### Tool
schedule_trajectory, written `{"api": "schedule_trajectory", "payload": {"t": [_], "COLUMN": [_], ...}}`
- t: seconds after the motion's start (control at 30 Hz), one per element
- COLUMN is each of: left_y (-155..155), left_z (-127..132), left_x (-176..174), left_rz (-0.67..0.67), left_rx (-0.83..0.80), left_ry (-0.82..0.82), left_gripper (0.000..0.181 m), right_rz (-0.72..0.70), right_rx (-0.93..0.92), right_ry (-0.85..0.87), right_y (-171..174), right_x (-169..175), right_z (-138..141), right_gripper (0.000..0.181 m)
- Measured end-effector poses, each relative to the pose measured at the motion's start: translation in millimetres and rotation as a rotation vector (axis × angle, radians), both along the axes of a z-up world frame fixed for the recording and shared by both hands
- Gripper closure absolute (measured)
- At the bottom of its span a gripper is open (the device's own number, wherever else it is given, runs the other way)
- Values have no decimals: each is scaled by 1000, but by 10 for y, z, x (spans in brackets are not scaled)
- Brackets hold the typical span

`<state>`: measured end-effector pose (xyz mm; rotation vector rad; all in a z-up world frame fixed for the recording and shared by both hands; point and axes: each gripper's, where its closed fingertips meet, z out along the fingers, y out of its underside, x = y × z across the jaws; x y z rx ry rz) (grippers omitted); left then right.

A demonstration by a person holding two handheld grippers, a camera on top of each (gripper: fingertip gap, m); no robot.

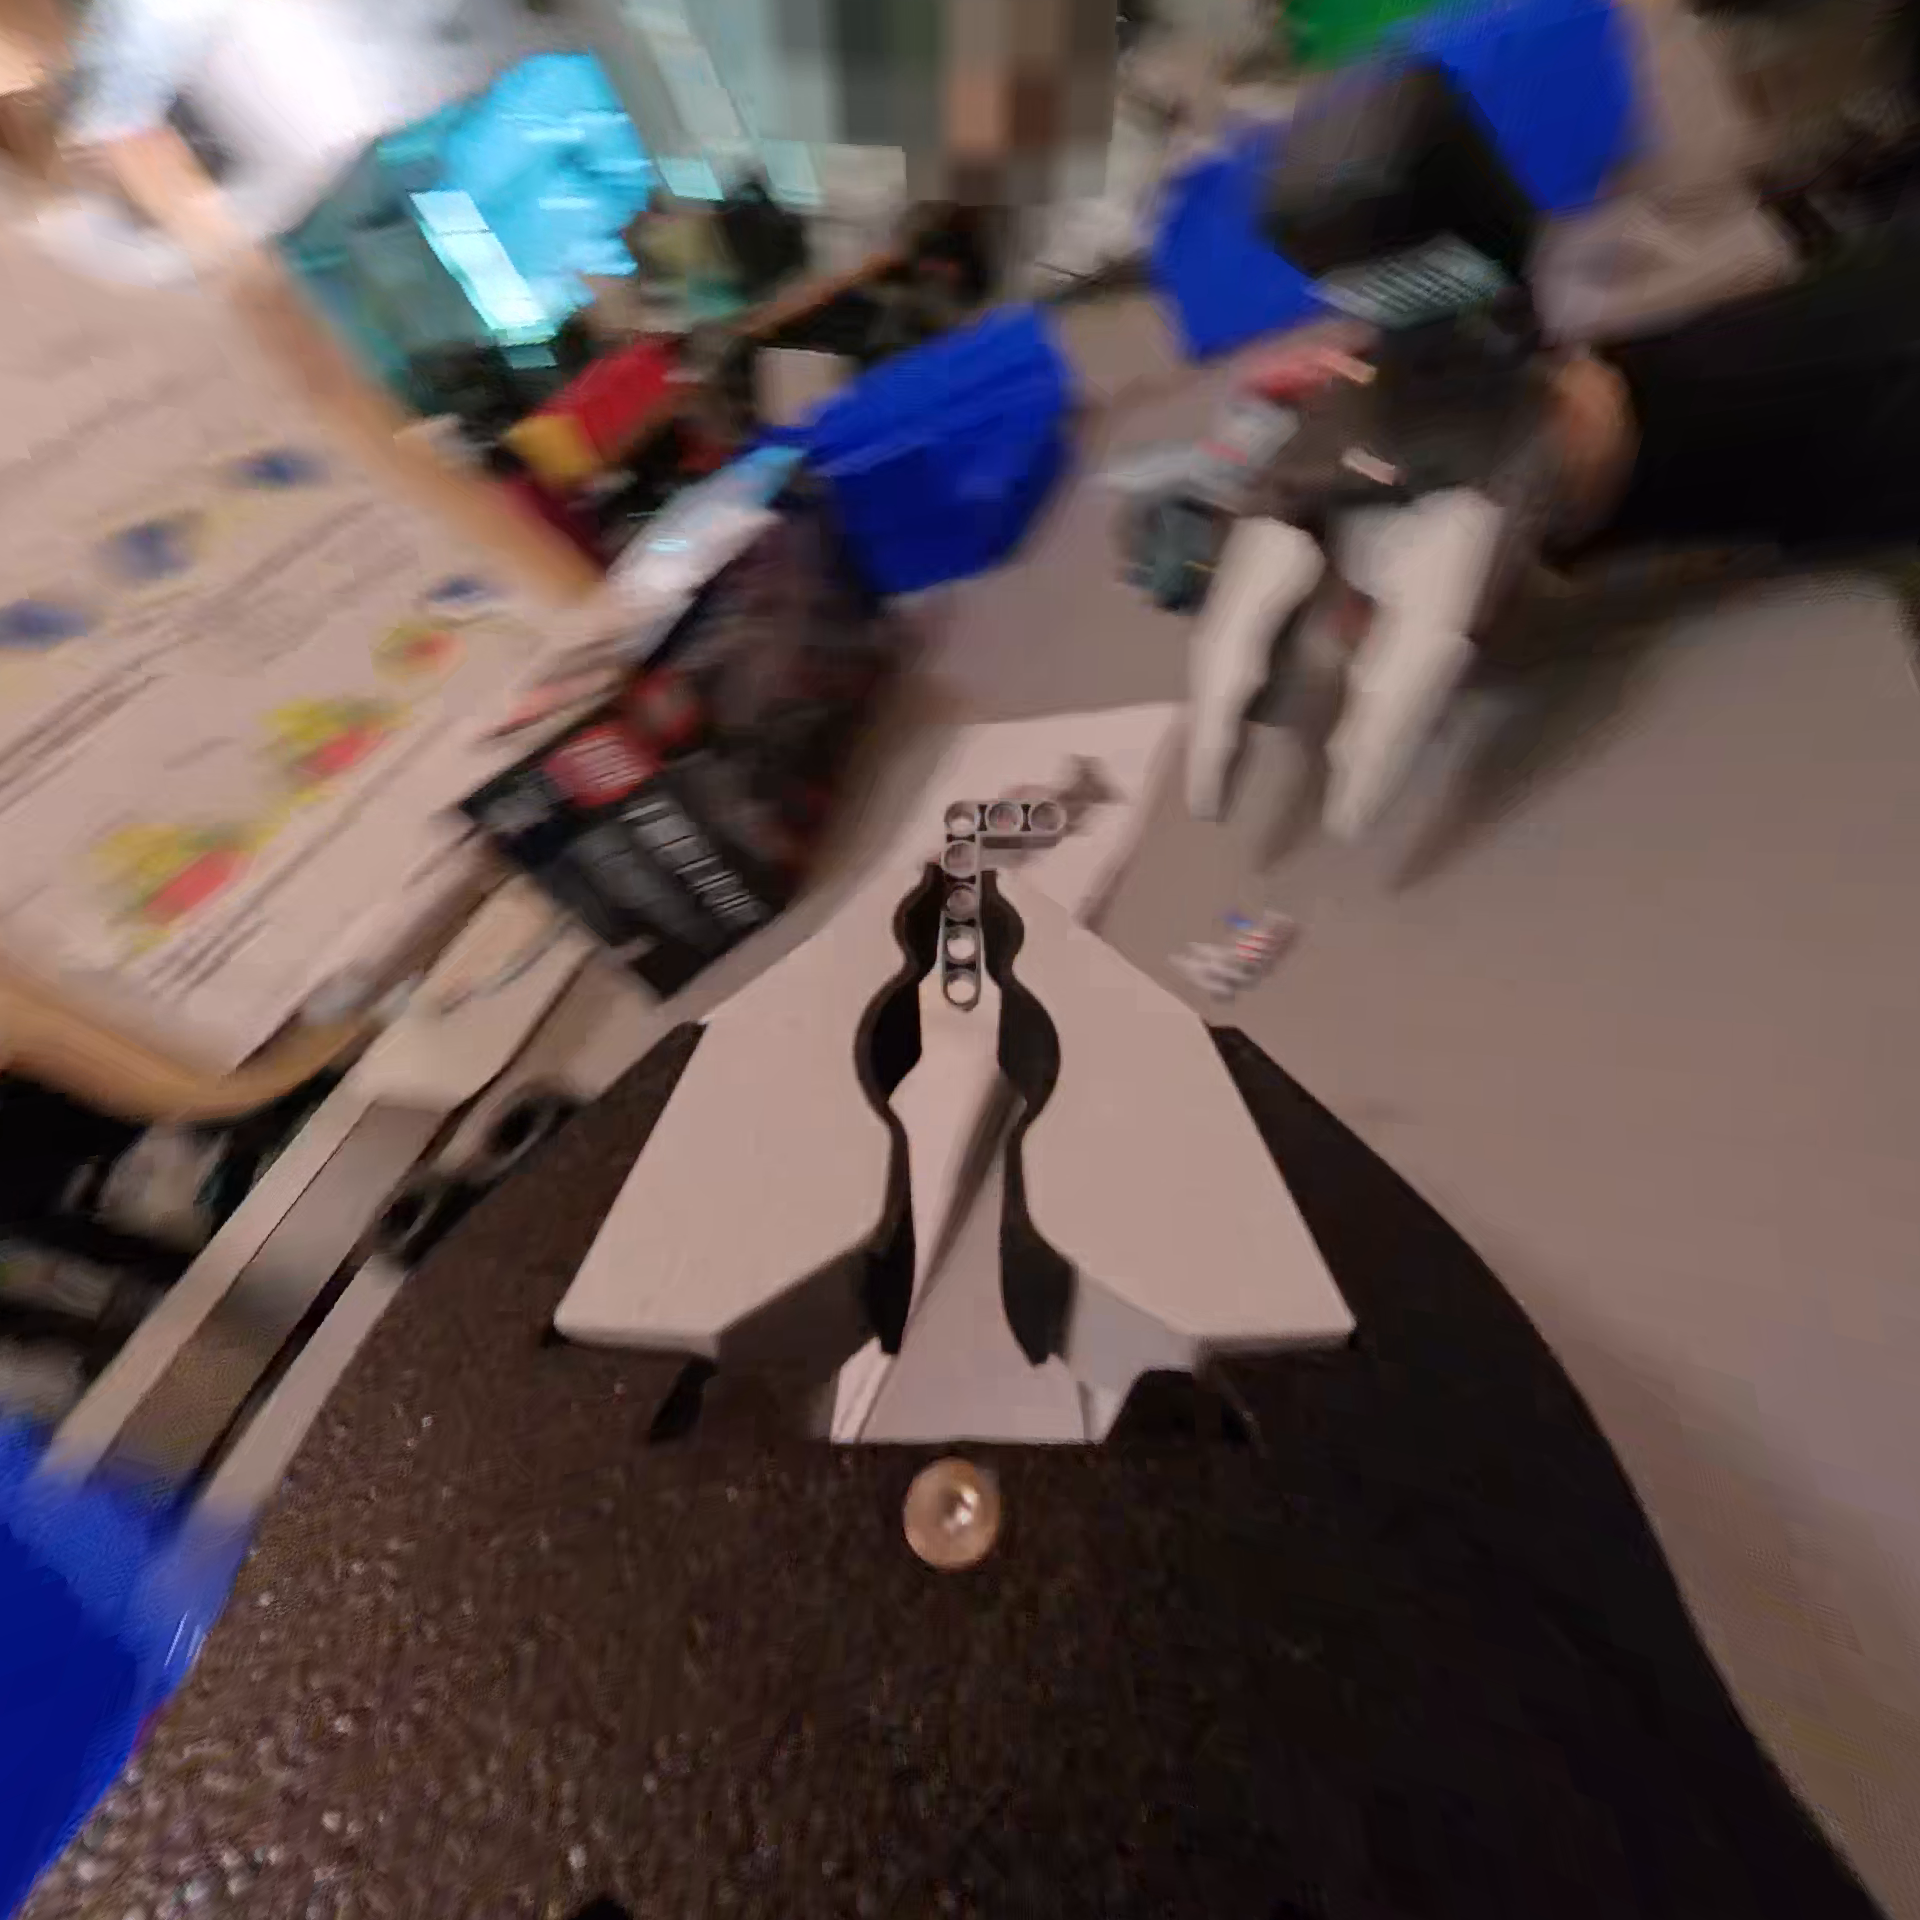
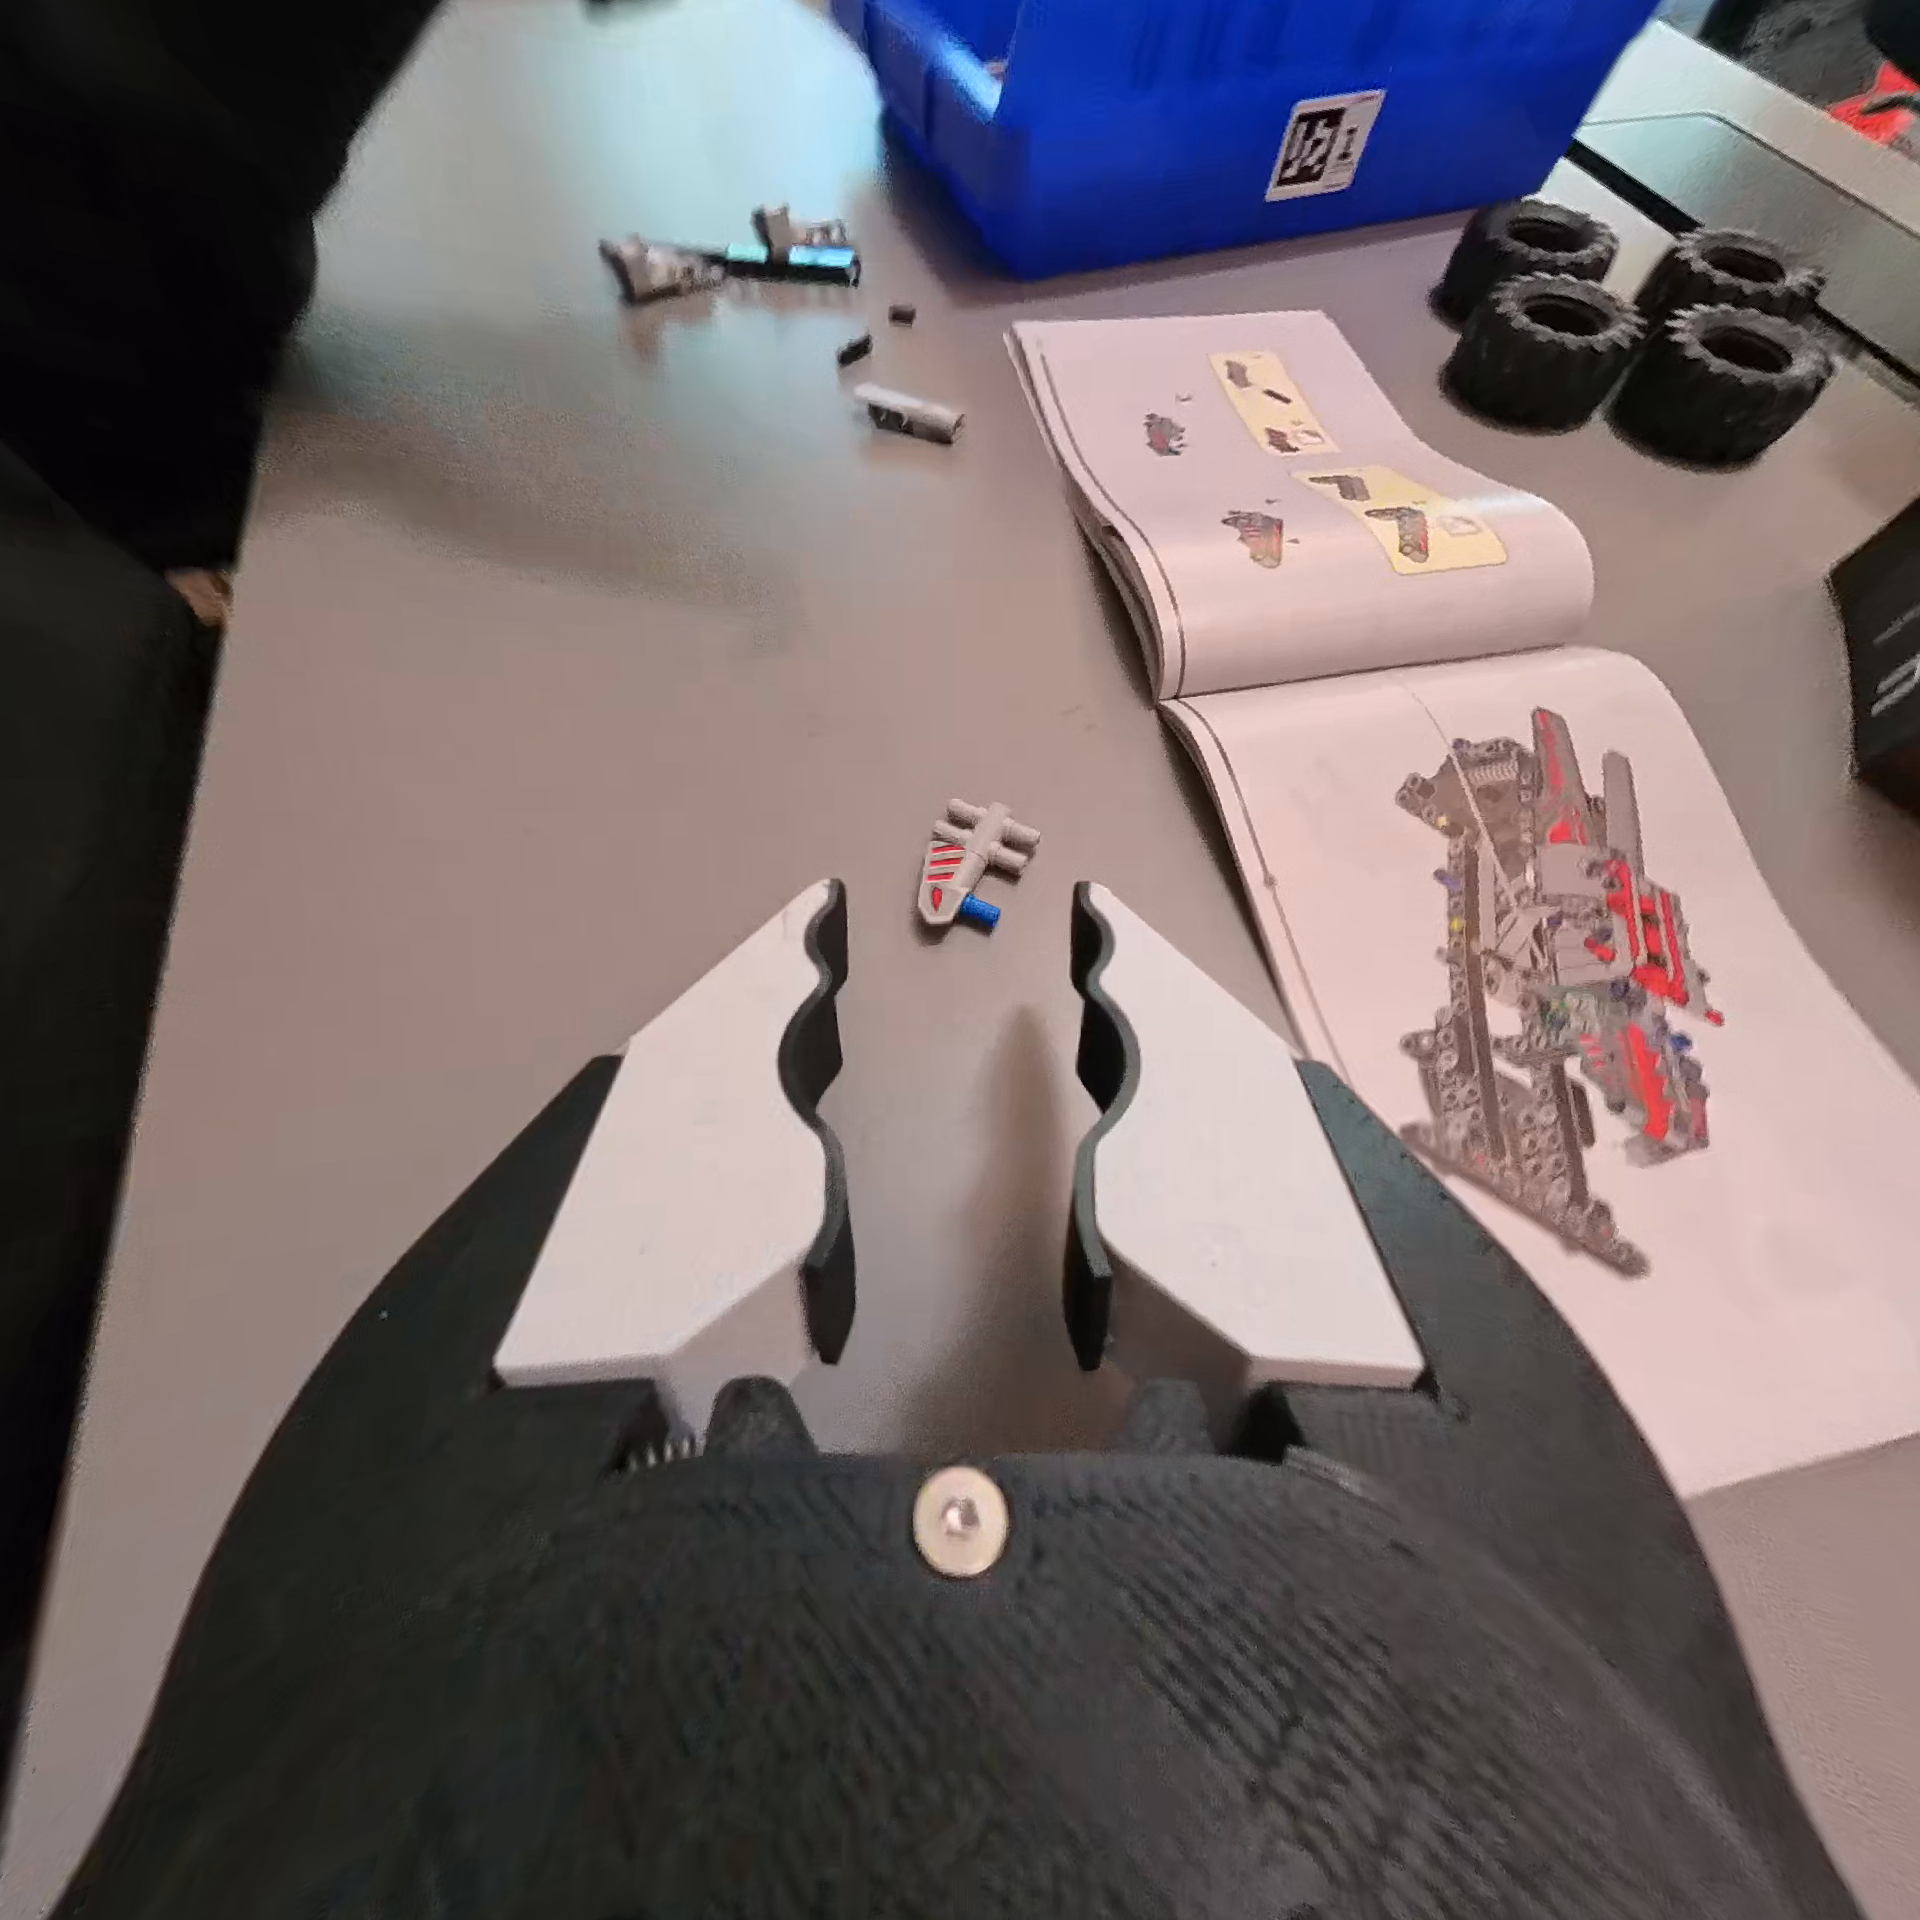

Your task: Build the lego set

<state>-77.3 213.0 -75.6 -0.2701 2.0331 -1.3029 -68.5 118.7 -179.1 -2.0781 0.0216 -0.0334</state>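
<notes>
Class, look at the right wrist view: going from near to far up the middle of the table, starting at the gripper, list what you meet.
right gripper → small grey piece with red stripes and a blue pin → grey connector piece → cluster of grey and black pieces → blue bin

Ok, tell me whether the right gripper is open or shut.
Open. In the right wrist view the right gripper shows a clear gap of bare table between its fingers, holding nothing; the small grey piece lies just ahead.
</notes>
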Motion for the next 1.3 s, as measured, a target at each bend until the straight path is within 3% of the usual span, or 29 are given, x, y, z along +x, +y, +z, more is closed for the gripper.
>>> {"api": "schedule_trajectory", "payload": {"t": [0.07, 0.13, 0.3, 0.67, 1.0, 1.1, 1.3], "left_y": [-509, -773, -1128, -1042, -916, -761, -591], "left_z": [-475, -808, -1054, -1358, -1219, -1113, -1264], "left_x": [-130, -155, -237, -236, -230, -51, 193], "left_rz": [-156, -206, -318, -285, -249, -136, 12], "left_rx": [223, 362, 330, 381, 266, 185, 192], "left_ry": [-7, 0, 151, 309, 359, 387, 536], "left_gripper": [177, 177, 177, 176, 165, 164, 143], "right_rz": [-32, -64, -62, -7, -24, -13, -9], "right_rx": [27, 1, -22, -204, -205, -207, -193], "right_ry": [51, 50, 85, 37, 42, 27, 86], "right_y": [-77, -189, -306, -290, -291, -291, -222], "right_x": [-53, -95, -262, -360, -331, -351, -453], "right_z": [39, 2, -39, -323, -324, -325, -304], "right_gripper": [142, 142, 142, 154, 159, 156, 144]}}
